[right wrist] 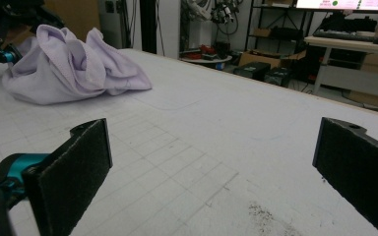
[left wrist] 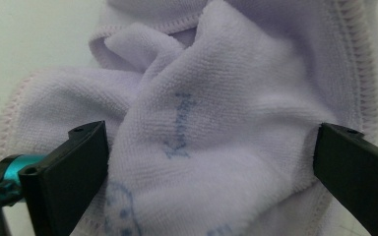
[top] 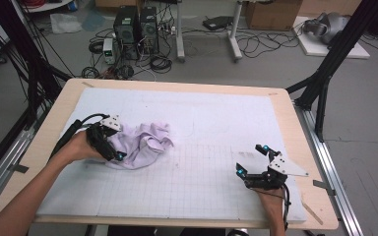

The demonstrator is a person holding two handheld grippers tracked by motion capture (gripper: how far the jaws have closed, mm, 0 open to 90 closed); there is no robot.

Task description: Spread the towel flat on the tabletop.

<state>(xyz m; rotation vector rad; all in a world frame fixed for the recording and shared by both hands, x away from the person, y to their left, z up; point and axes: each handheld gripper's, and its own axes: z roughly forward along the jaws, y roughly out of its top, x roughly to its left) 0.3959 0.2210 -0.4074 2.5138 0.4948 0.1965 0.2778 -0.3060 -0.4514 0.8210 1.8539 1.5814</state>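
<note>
A crumpled lavender towel (top: 145, 142) lies on the left half of the white gridded mat (top: 211, 118). My left gripper (top: 115, 142) is pushed into the towel's left side. In the left gripper view the jaws stand wide apart, with a fold of the towel (left wrist: 202, 113), marked with faint blue writing, bulging between them. My right gripper (top: 250, 159) rests low over the mat near the front right, open, with nothing between its jaws. From the right gripper view (right wrist: 211, 167) the towel (right wrist: 74, 59) sits far off at the upper left, and the left gripper (right wrist: 0, 29) is behind it.
The mat covers a wooden table (top: 305, 162) whose rim shows all round. A dark smudge (right wrist: 266, 216) marks the mat by my right gripper. Beyond the far edge, computer towers (top: 135, 29), cables and boxes stand on the floor.
</note>
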